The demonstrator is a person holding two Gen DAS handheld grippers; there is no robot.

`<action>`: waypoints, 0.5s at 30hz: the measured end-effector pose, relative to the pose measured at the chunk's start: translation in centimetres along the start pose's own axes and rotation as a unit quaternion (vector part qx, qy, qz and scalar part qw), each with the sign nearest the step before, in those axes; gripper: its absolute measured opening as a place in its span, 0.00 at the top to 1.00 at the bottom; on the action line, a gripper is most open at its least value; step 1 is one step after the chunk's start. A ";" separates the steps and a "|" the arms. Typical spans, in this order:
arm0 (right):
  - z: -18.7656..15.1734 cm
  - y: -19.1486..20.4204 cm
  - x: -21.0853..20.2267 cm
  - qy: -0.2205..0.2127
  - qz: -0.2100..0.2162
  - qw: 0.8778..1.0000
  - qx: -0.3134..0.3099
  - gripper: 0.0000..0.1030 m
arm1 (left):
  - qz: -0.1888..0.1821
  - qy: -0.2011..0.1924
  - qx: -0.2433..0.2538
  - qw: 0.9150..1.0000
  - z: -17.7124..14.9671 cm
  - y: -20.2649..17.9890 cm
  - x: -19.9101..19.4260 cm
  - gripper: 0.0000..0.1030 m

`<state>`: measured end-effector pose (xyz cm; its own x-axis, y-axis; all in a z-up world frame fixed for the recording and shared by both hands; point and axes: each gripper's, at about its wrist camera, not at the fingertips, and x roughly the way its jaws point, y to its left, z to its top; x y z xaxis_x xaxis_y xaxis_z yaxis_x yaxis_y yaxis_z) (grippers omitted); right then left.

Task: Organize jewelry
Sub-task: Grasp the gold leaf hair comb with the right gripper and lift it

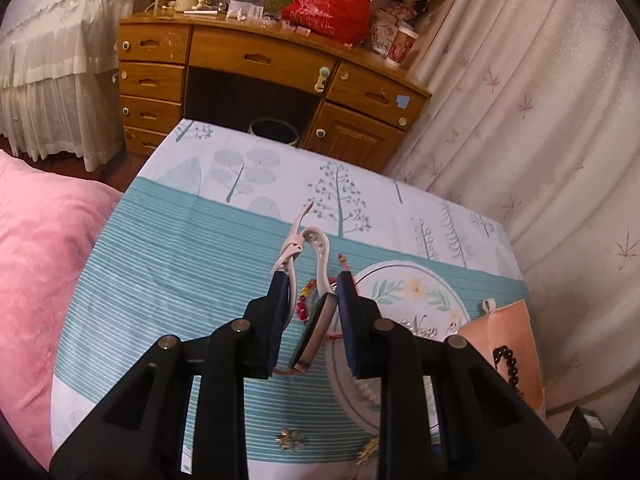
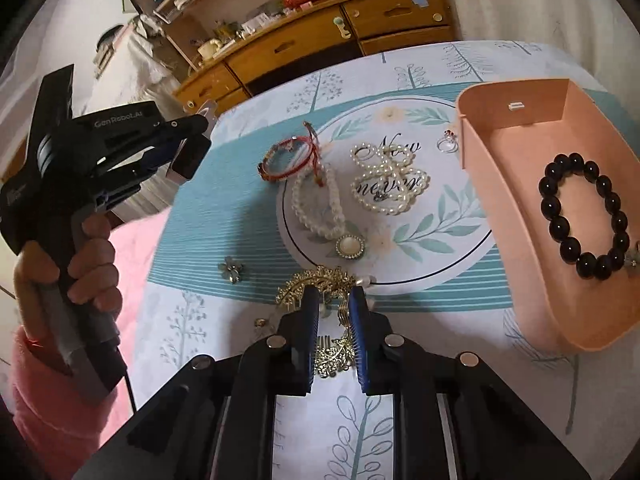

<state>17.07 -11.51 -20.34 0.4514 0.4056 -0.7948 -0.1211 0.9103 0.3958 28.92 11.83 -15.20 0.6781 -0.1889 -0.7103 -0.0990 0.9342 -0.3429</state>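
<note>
The left claw (image 1: 310, 280) grips a watch (image 1: 314, 328) with a pale strap and dark face, lifted above the counter's (image 1: 168, 248) left edge. The right claw (image 2: 334, 300) hangs released over a gold brooch (image 2: 320, 284).

Wooden desk (image 1: 256, 60), leaf-print curtain (image 1: 540, 100) beside.

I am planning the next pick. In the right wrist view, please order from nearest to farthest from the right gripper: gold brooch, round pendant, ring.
1. gold brooch, at the right gripper
2. round pendant, just ahead
3. ring, far ahead, beside the pink tray
</note>
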 end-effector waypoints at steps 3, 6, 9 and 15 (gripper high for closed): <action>0.1 -0.4 -0.6 0.000 0.003 1.000 -0.003 0.84 | -0.001 -0.004 -0.006 1.000 0.2 -0.9 -0.5 0.79; 0.3 -0.5 -0.5 0.015 0.001 1.000 -0.010 0.84 | 0.008 -0.007 0.000 1.000 0.1 -1.9 -0.9 0.78; 0.3 -0.4 0.8 0.041 -0.014 0.999 -0.013 0.84 | 0.017 -0.008 0.002 1.000 -0.1 -2.6 -1.3 0.78; 0.2 0.0 2.1 0.053 -0.030 0.996 -0.059 0.86 | 0.027 -0.006 -0.012 1.000 -0.2 -2.8 -1.6 0.78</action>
<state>18.21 -10.62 -21.91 0.3650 0.3504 -0.8625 -0.2018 0.9342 0.2942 27.96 9.45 -13.25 0.6800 -0.1351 -0.7206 -0.1529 0.9351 -0.3197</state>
